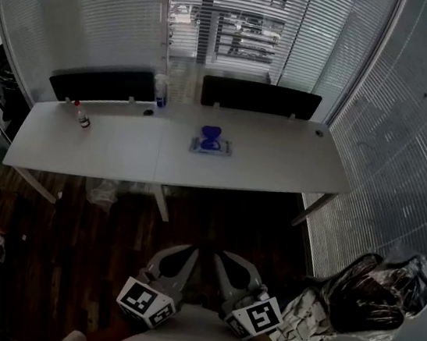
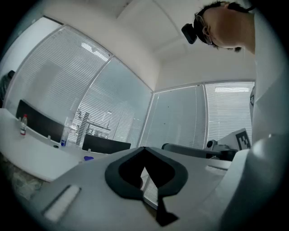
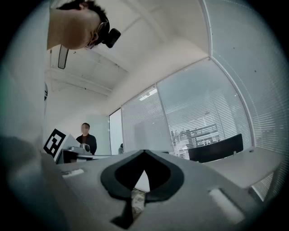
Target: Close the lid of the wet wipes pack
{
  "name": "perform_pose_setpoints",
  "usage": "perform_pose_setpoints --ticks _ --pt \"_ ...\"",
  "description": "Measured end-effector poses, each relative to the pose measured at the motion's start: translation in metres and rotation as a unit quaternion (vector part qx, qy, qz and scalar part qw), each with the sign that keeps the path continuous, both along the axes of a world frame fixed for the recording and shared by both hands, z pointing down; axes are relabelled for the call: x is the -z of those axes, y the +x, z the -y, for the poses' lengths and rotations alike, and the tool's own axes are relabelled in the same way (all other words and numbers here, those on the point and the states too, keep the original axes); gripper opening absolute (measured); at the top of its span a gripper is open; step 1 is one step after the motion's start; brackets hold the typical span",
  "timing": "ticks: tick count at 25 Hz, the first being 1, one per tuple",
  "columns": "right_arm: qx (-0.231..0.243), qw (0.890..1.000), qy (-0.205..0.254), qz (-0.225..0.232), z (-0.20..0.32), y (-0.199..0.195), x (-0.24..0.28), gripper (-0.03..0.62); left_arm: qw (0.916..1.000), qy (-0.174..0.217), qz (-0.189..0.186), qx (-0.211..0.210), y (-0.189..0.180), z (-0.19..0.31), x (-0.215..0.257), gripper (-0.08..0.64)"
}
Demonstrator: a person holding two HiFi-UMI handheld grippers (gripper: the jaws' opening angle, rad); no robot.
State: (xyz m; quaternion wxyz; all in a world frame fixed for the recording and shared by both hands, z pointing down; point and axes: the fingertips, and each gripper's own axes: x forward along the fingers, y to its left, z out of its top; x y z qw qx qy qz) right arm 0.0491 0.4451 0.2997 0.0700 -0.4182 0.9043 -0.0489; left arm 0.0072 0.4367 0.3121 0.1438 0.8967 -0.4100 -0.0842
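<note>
The wet wipes pack (image 1: pixel 211 145) lies flat in the middle of the long white table (image 1: pixel 277 167), its blue lid standing up open. Both grippers hang low in the head view, close to my body and far short of the table. My left gripper (image 1: pixel 175 261) and right gripper (image 1: pixel 232 272) sit side by side, each with its jaws together and nothing between them. In the left gripper view the jaws (image 2: pixel 144 150) meet at a point, and the blue lid (image 2: pixel 88 158) shows far off. The right gripper (image 3: pixel 144 152) looks past the table's end, the pack out of its sight.
A small red-capped bottle (image 1: pixel 83 117) stands at the table's left, a blue-based bottle (image 1: pixel 160 91) at its back edge. Two dark panels (image 1: pixel 103 83) (image 1: pixel 261 97) line the far side. A chair with a bag (image 1: pixel 369 294) stands right. A person (image 3: pixel 86 137) stands far off.
</note>
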Motion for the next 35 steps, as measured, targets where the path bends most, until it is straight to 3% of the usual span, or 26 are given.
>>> perform_pose_setpoints --ticks 9,15,26,35 --pt "-0.003 1.000 -0.008 -0.011 0.005 0.004 -0.006 -0.002 1.0000 -0.002 0.001 0.000 0.004 0.004 -0.003 0.003" --pt "0.022 0.999 -0.016 0.032 0.001 0.001 0.001 0.000 1.0000 0.001 0.002 0.006 0.001 0.005 -0.002 0.003" --pt "0.014 1.000 -0.013 0.025 0.000 0.003 -0.001 0.000 1.0000 -0.001 0.003 0.007 0.003 0.003 -0.004 0.003" --pt "0.006 0.999 -0.014 0.034 0.003 0.033 -0.003 0.000 0.9999 -0.005 0.011 -0.002 0.035 0.006 -0.004 0.003"
